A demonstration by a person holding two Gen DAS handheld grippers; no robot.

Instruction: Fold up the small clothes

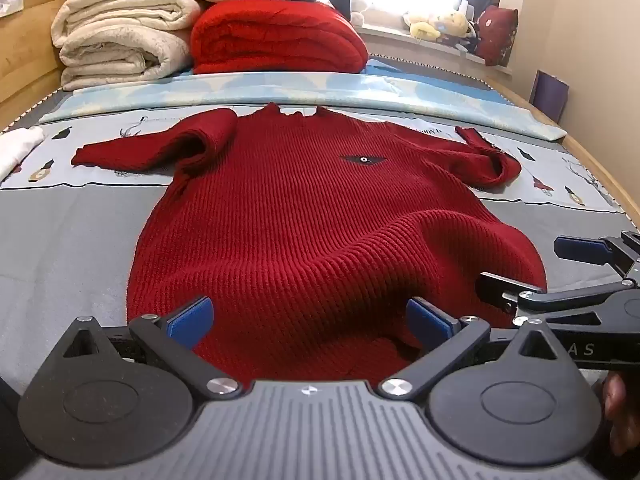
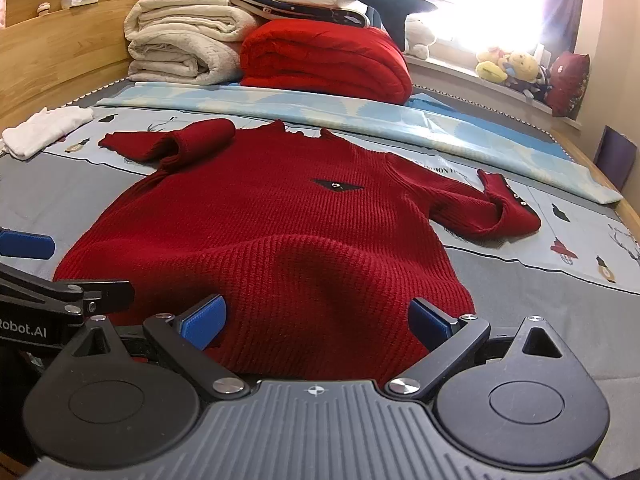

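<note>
A dark red knitted sweater (image 1: 304,208) lies face up on the bed, neck at the far end, both sleeves bent back on themselves, hem toward me. My left gripper (image 1: 311,320) stands open over the left part of the hem, with the knit lying between its blue pads (image 1: 192,320) but not pinched. My right gripper (image 2: 316,320) is open in the same way over the right part of the hem of the sweater (image 2: 280,240). Each gripper shows in the other's view: the right gripper (image 1: 536,268) at the right edge, the left gripper (image 2: 64,268) at the left edge.
Folded cream blankets (image 1: 120,40) and a folded red blanket (image 1: 276,40) are stacked at the head of the bed. A white cloth (image 2: 44,130) lies at the far left. Plush toys (image 2: 508,66) sit on the windowsill. A wooden bed frame (image 2: 60,52) runs along the left.
</note>
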